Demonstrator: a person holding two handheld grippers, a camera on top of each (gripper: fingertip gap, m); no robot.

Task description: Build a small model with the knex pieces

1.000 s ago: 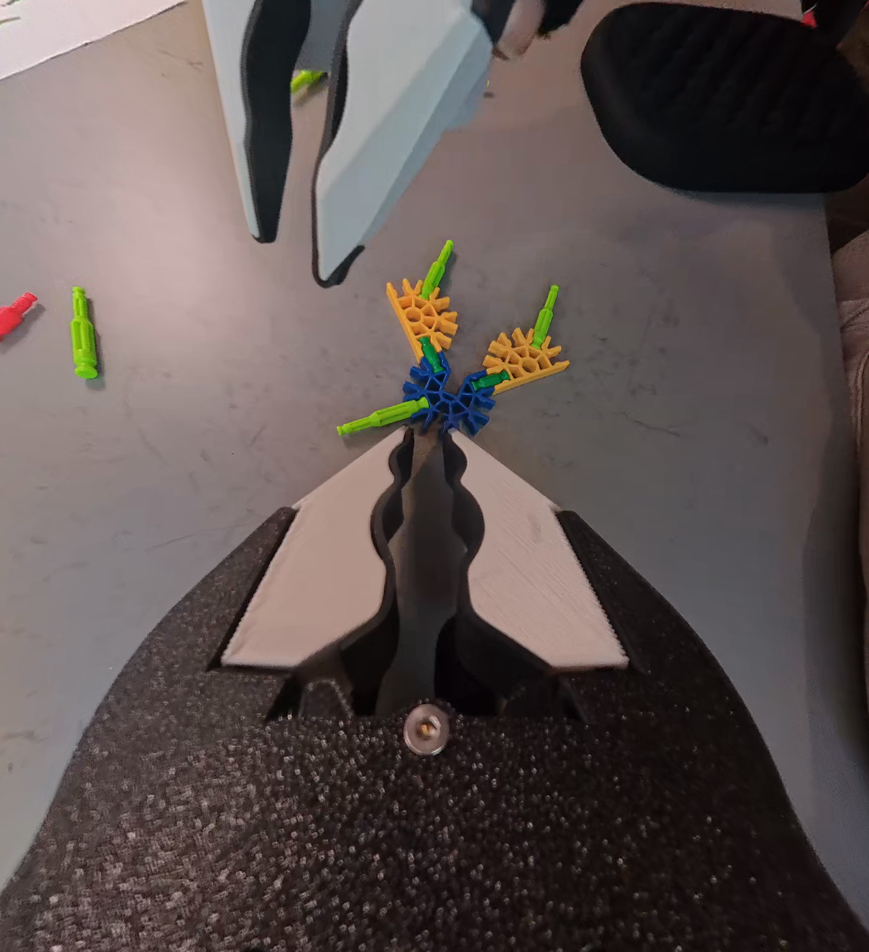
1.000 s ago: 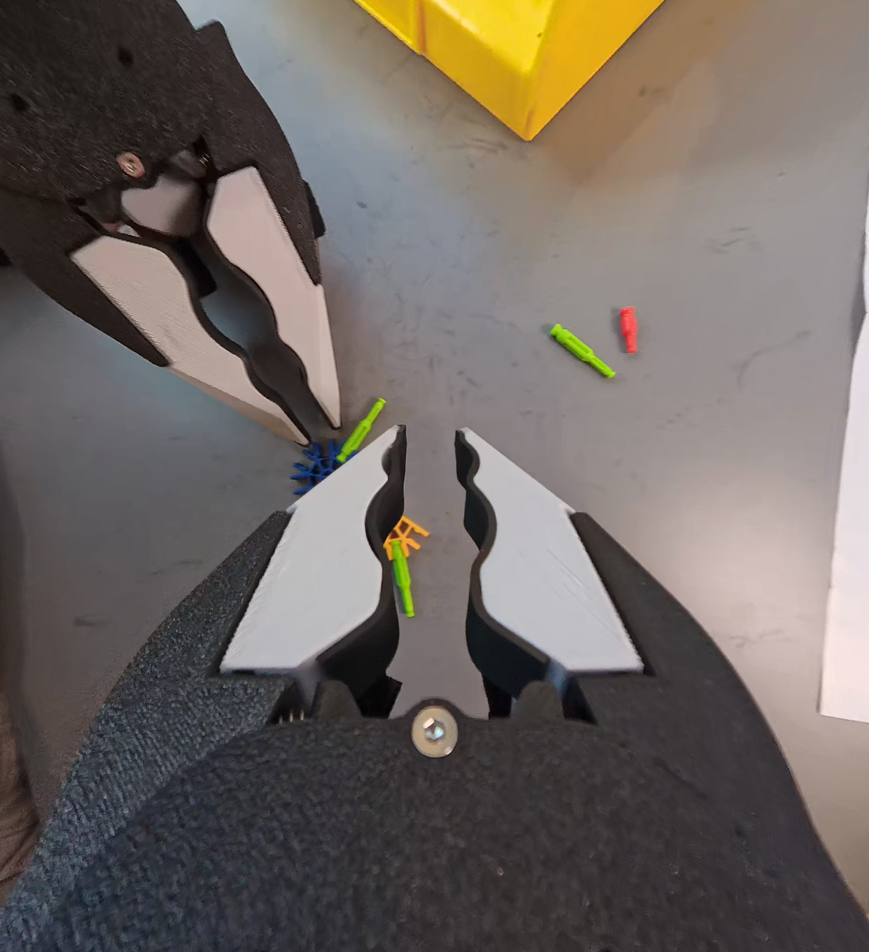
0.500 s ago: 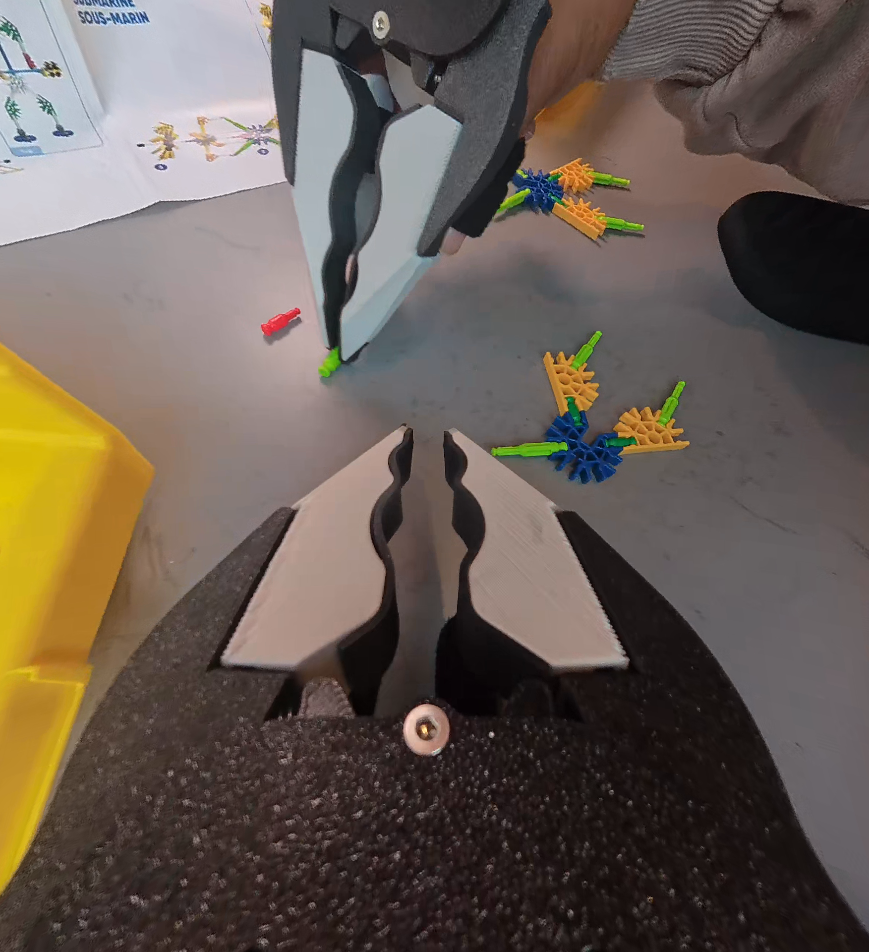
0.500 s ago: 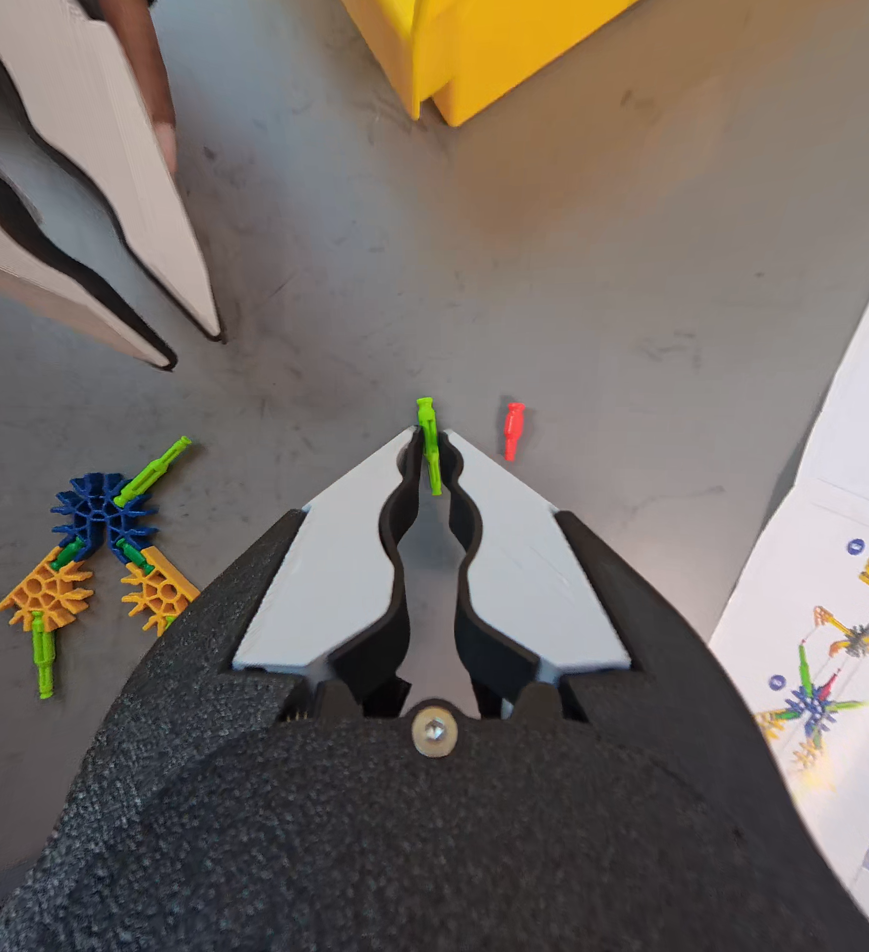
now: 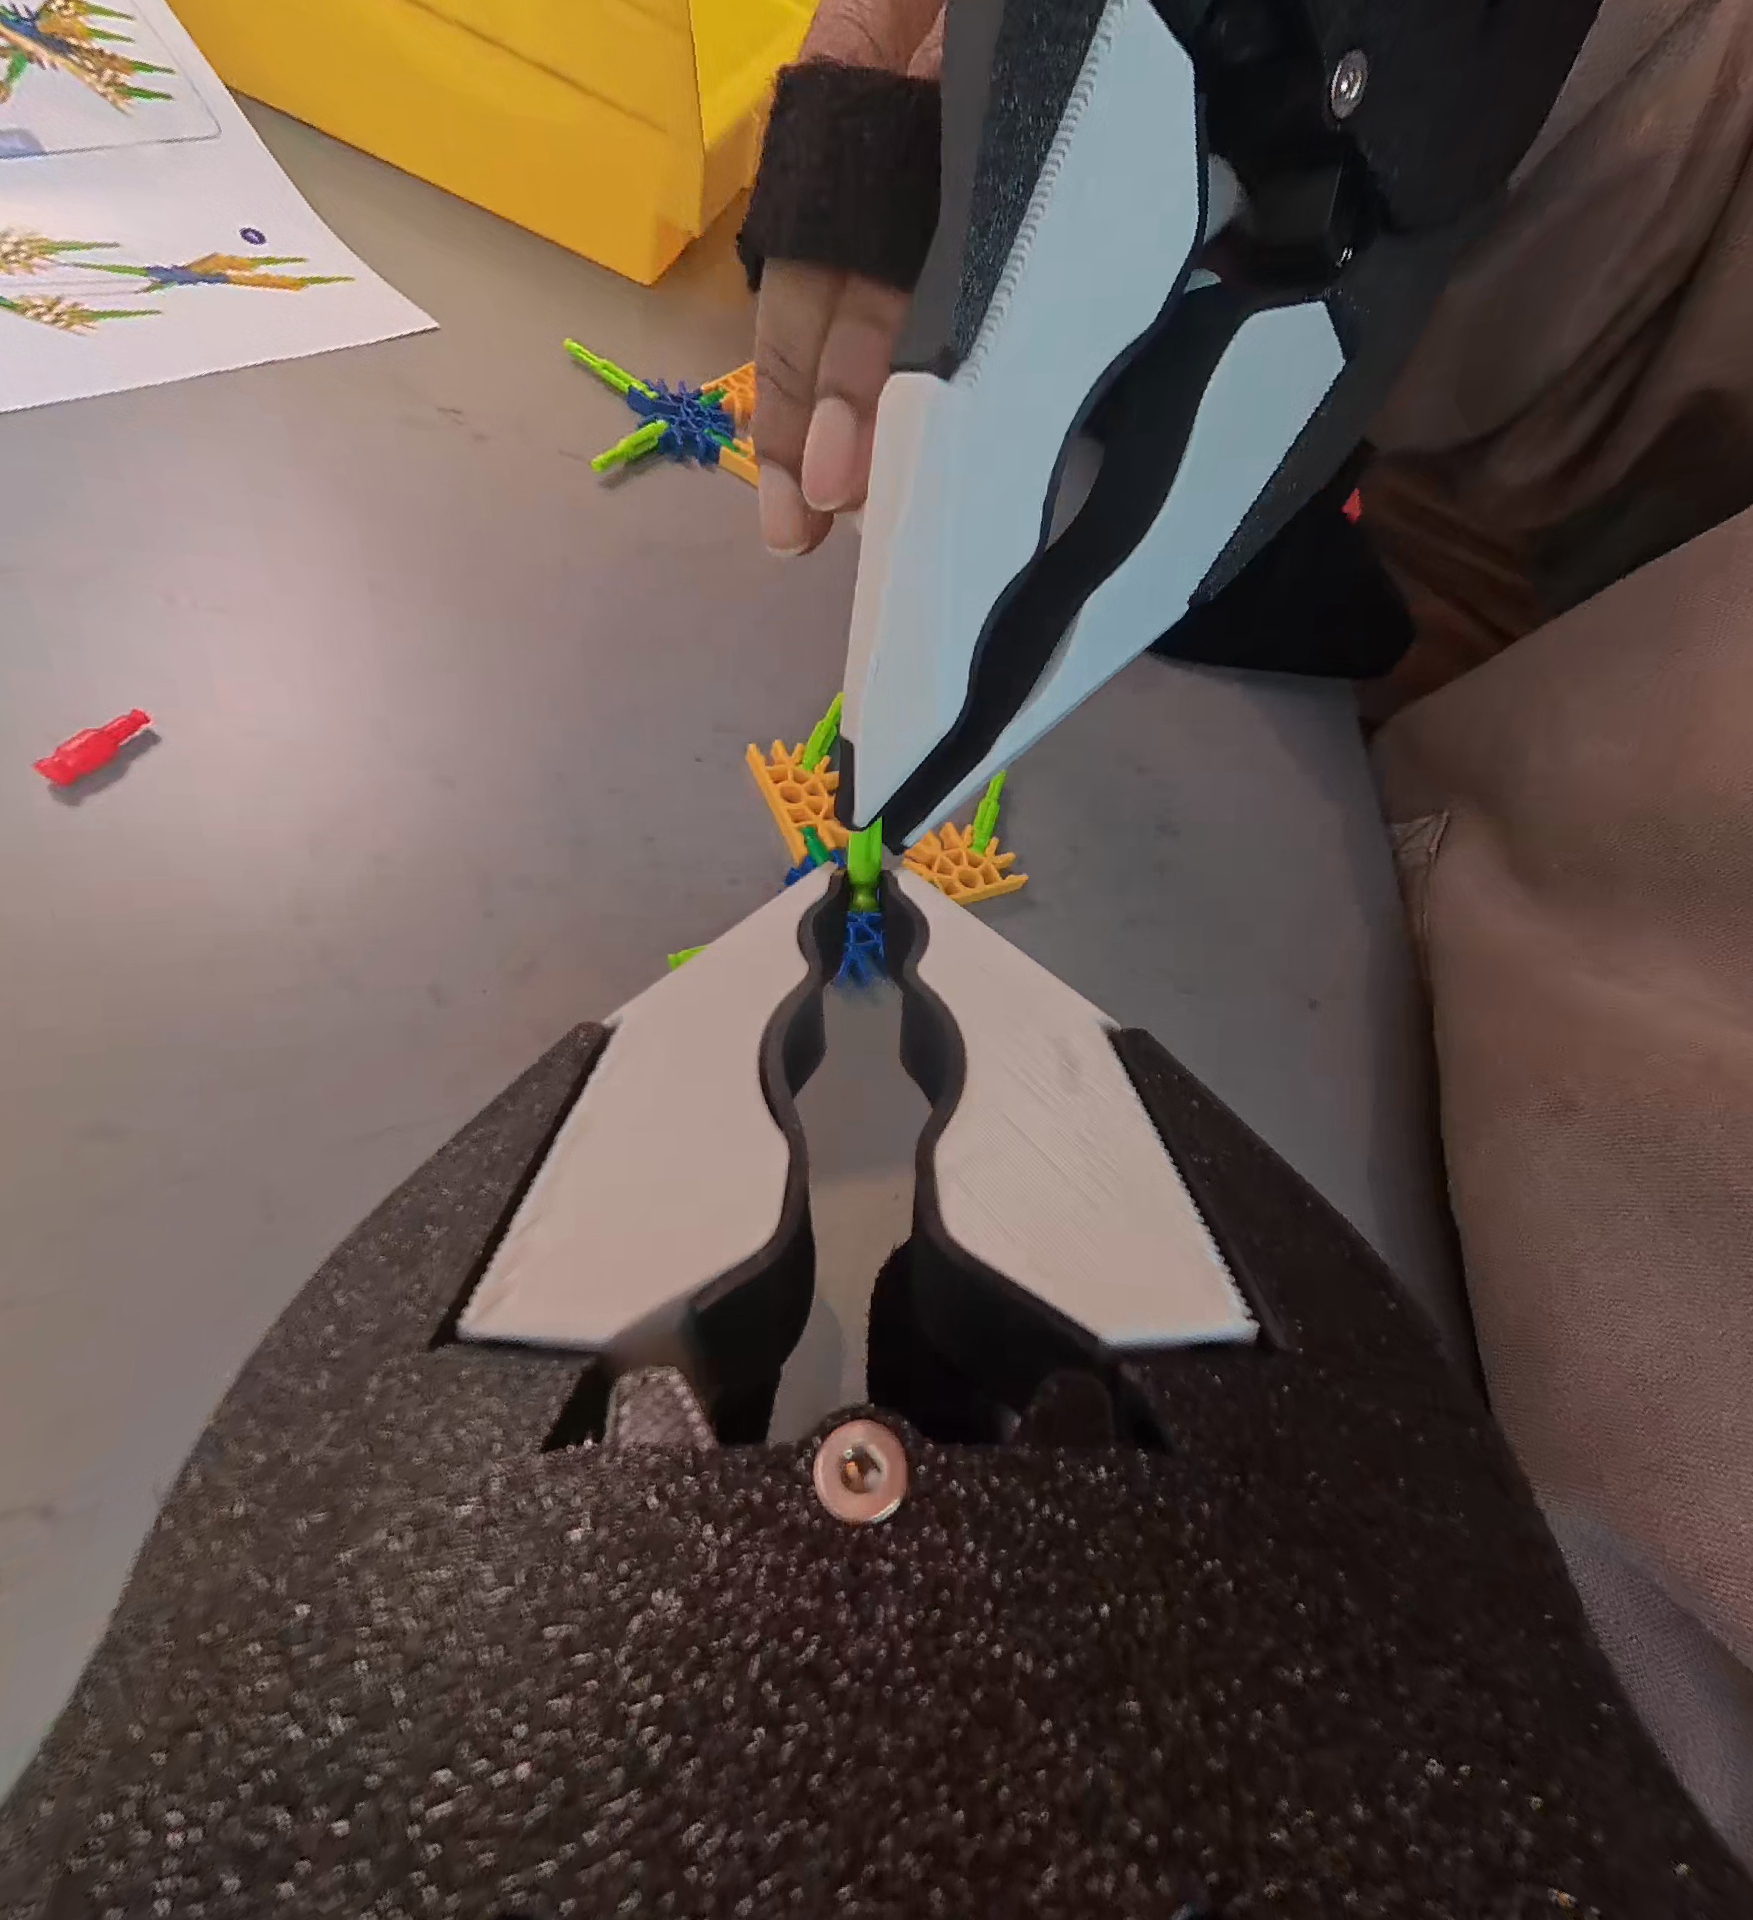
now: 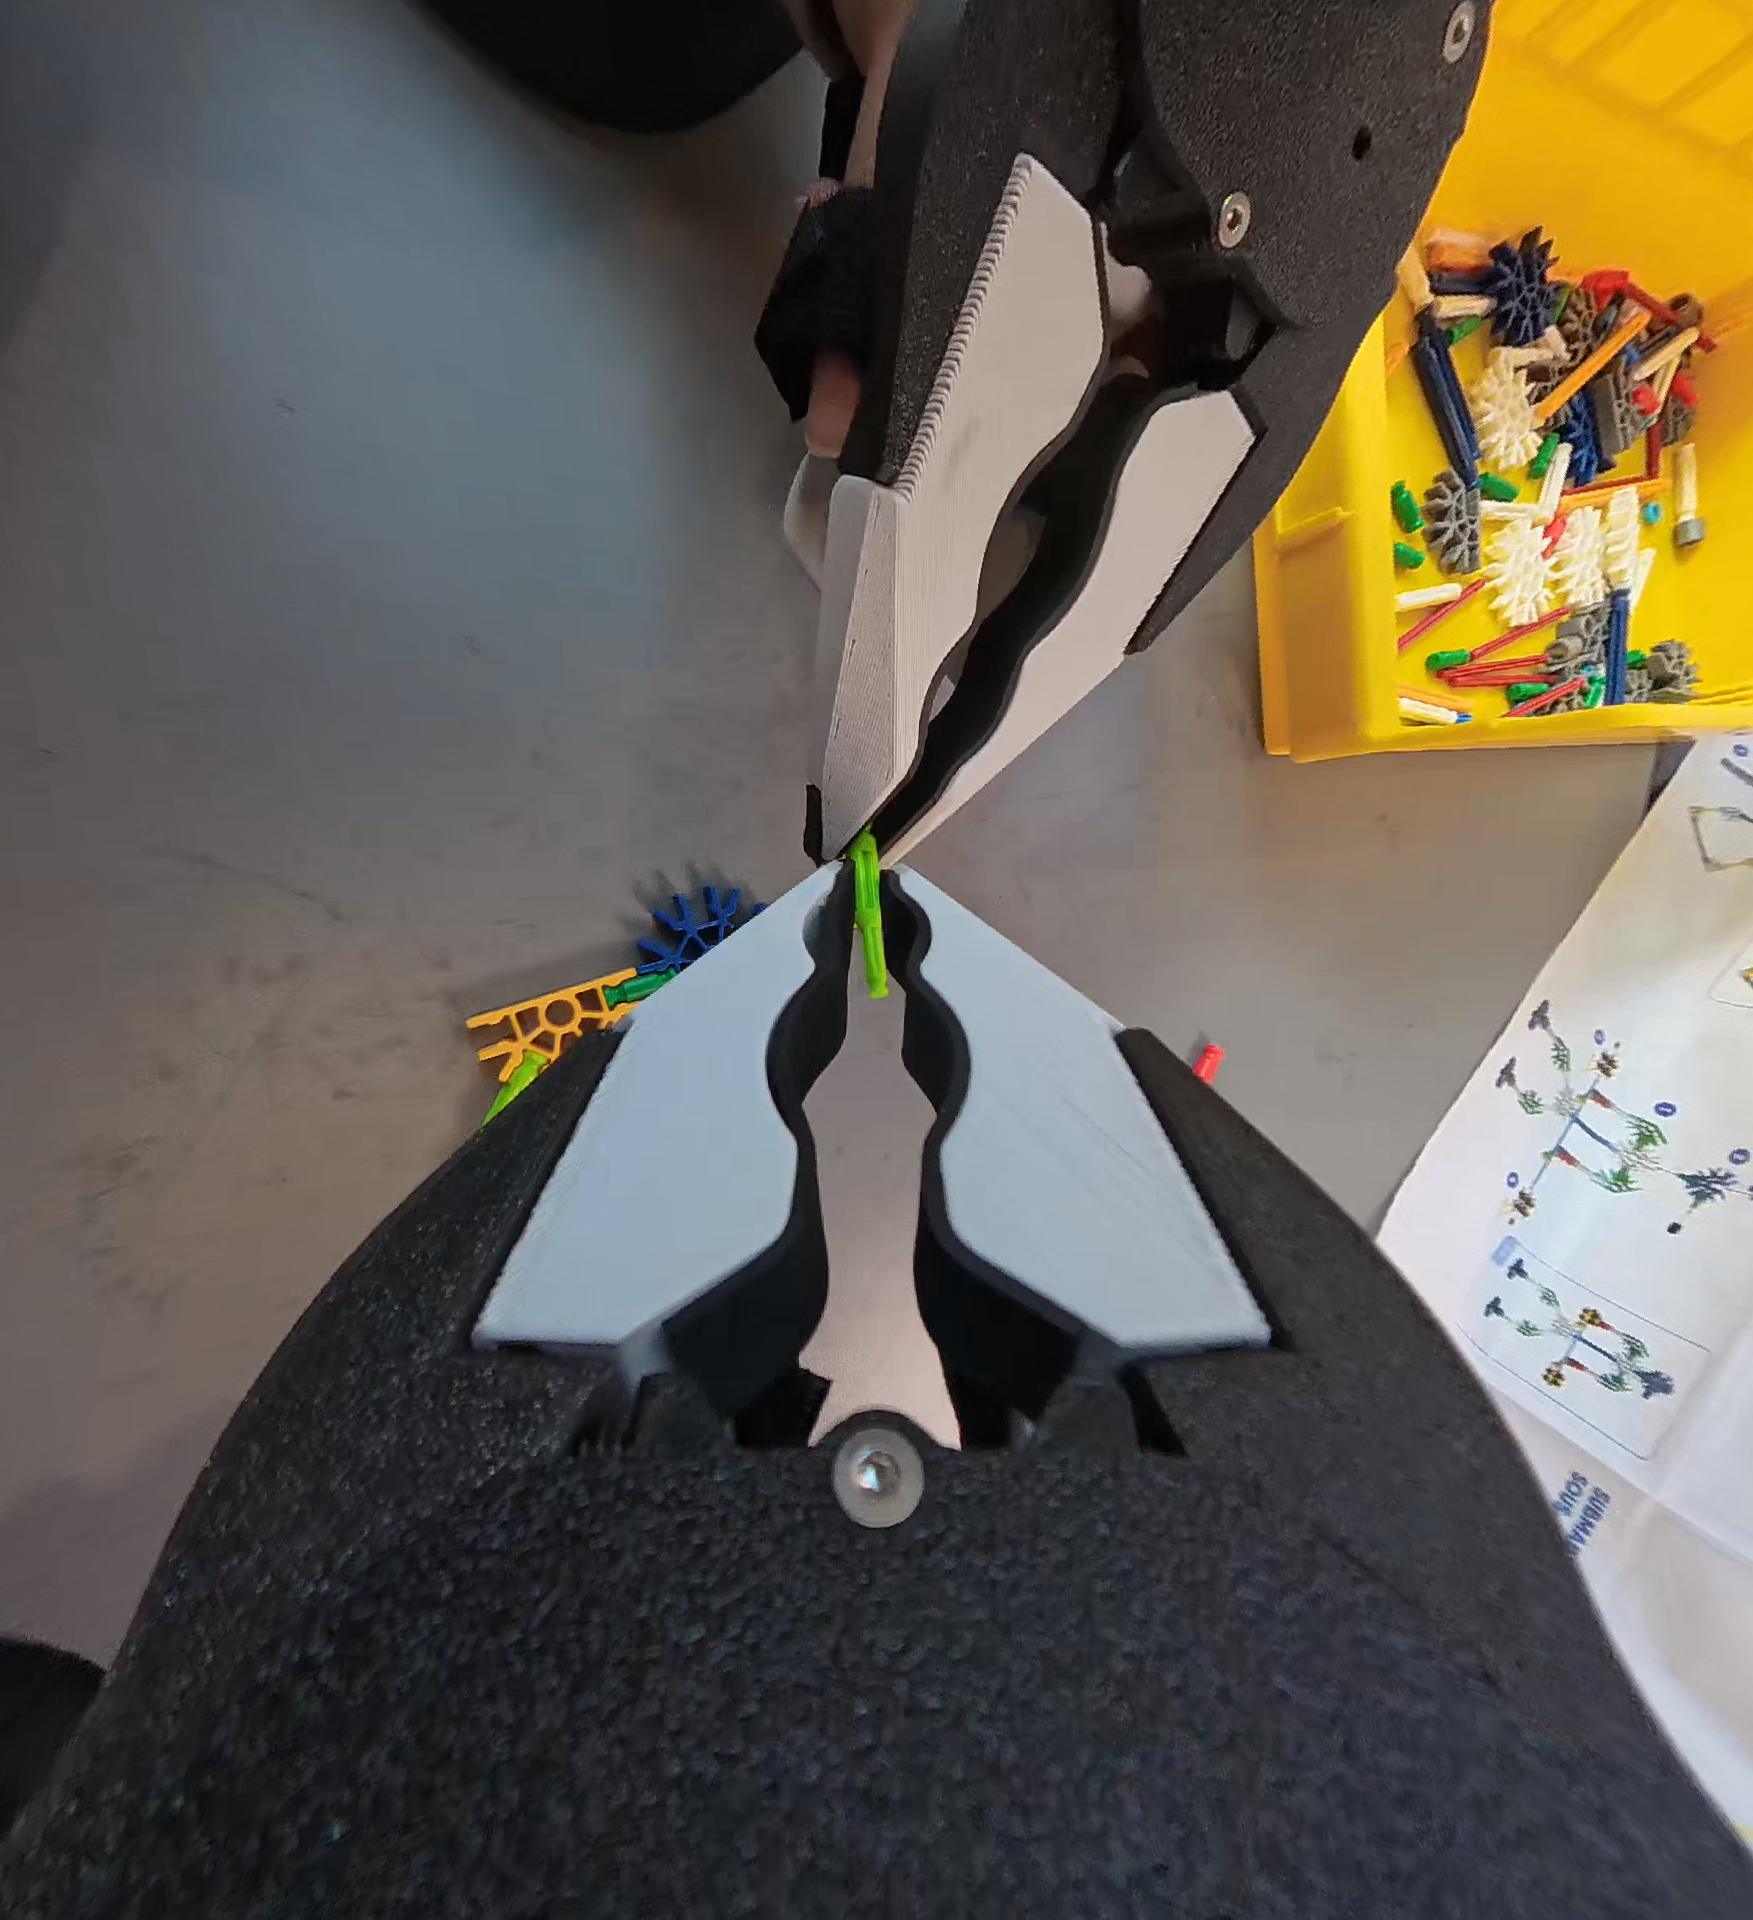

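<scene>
A small assembly lies flat on the grey table: a blue snowflake connector [image 5: 859, 951] [image 6: 690, 925], two orange fan connectors [image 5: 799, 795] [image 6: 539, 1034] and short green rods. My left gripper [image 5: 864, 891] is shut, with its tips down on the blue connector's edge. It enters the right wrist view from above [image 6: 844, 847]. My right gripper [image 6: 867, 883] is shut on a loose green rod [image 6: 869, 935] [image 5: 864, 854]. It holds the rod's far end against the blue connector, tip to tip with the left gripper. It shows from above in the left wrist view [image 5: 877, 826].
A yellow bin [image 6: 1308, 644] [image 5: 539, 114] of loose pieces stands close behind. An instruction sheet [image 5: 124, 291] [image 6: 1630, 1143] lies beside it. A red piece [image 5: 87, 746] [image 6: 1207, 1062] and a second small assembly [image 5: 680, 410] lie on the table. A person's fingers [image 5: 810, 416] and brown clothing [image 5: 1630, 935] are at the right.
My right gripper shut on the green rod beside the red piece and carried it to the assembly. My left gripper swung away toward the bin, then came back to the blue connector.
</scene>
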